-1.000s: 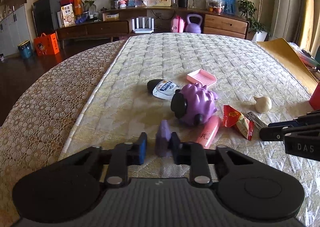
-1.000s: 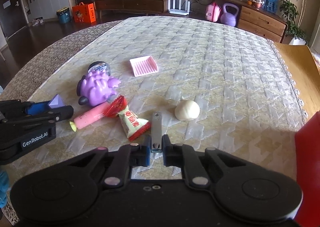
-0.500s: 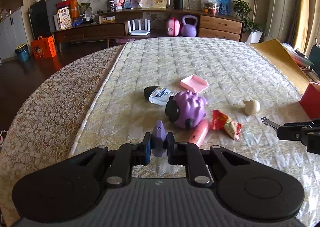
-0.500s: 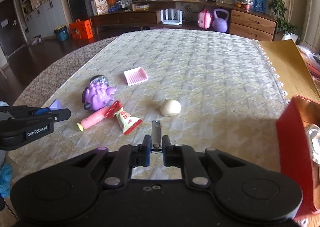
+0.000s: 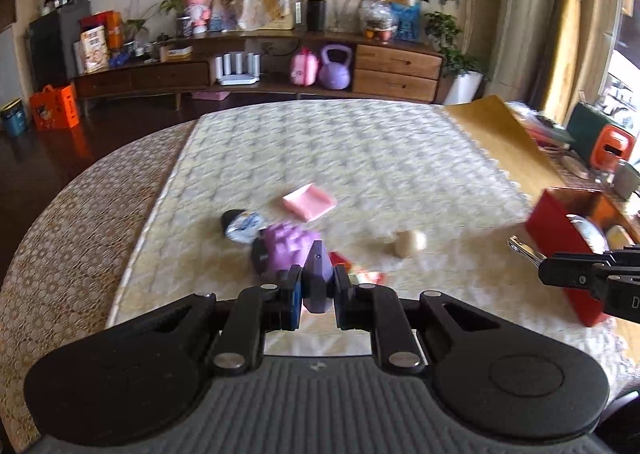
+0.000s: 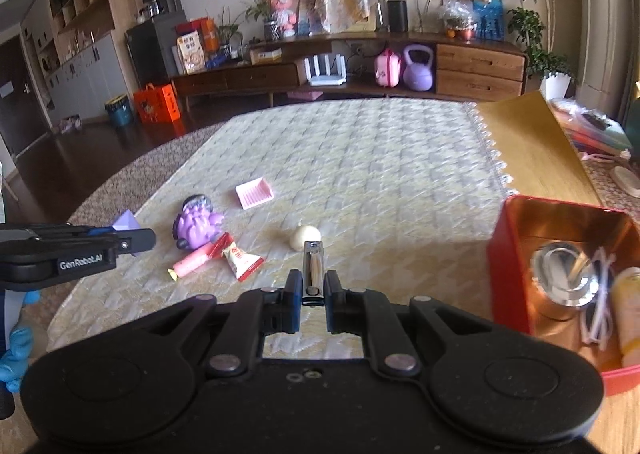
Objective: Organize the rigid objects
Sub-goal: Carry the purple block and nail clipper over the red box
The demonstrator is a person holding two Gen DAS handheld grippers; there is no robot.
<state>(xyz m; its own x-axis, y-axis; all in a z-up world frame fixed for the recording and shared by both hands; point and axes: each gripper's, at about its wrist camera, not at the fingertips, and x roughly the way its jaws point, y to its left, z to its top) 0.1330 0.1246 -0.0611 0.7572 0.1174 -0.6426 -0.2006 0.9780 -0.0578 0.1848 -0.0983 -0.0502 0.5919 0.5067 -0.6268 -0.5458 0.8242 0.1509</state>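
Left jaws pinch purple block, right jaws nail clipper; both now lifted off mat, red tin nearer

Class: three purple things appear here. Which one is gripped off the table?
The small pointed purple block, clamped in the left gripper. The spiky purple toy lies on the table; the purple kettlebell sits on the far shelf.

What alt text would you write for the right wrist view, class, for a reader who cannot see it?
The right gripper grips a metal nail clipper above a quilted table cover, with an open red tin at the right. At the left, the left gripper holds a small purple block near a purple toy.
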